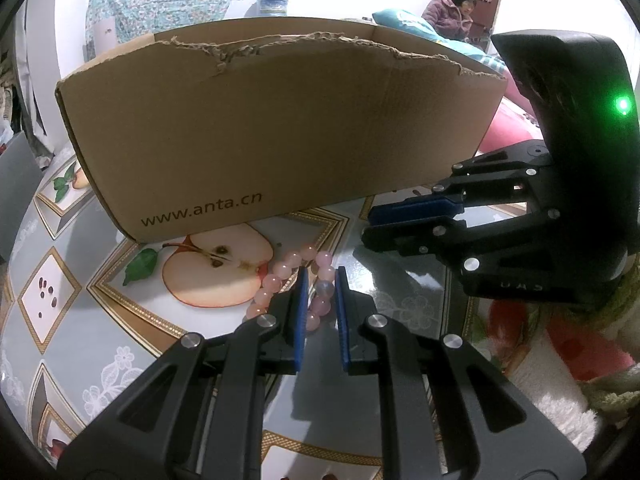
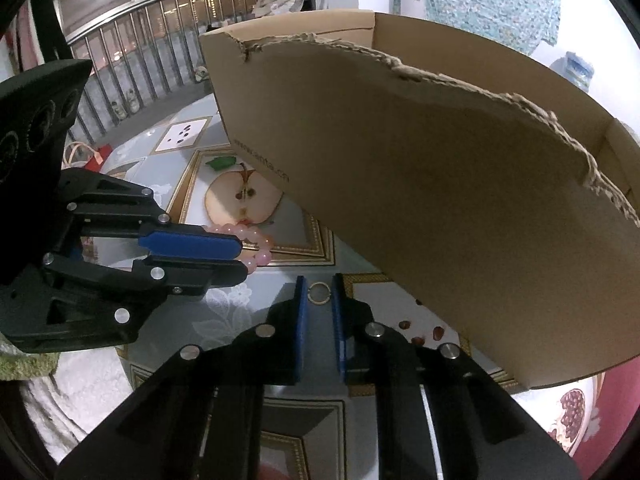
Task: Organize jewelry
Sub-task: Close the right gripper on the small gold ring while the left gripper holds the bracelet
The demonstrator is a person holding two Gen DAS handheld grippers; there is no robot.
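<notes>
A pink bead bracelet (image 1: 280, 274) lies on the fruit-patterned tablecloth (image 1: 60, 320) in front of a brown cardboard box (image 1: 280, 128). My left gripper (image 1: 322, 280) is shut on one side of its loop, with beads pinched between the blue pads. The right wrist view shows the same grip from the side: left gripper (image 2: 242, 260), bracelet (image 2: 256, 240). A small gold ring (image 2: 320, 293) sits low on the cloth between the pads of my right gripper (image 2: 319, 286), which touch both its sides. The right gripper (image 1: 368, 226) also shows in the left wrist view, where the ring is hidden.
The box (image 2: 440, 200) has a torn top edge and stands close behind both grippers. A person (image 1: 452, 12) sits far back by a door. A railing (image 2: 140, 40) runs beyond the table's far side. Soft cloth (image 1: 560, 400) lies at the near right.
</notes>
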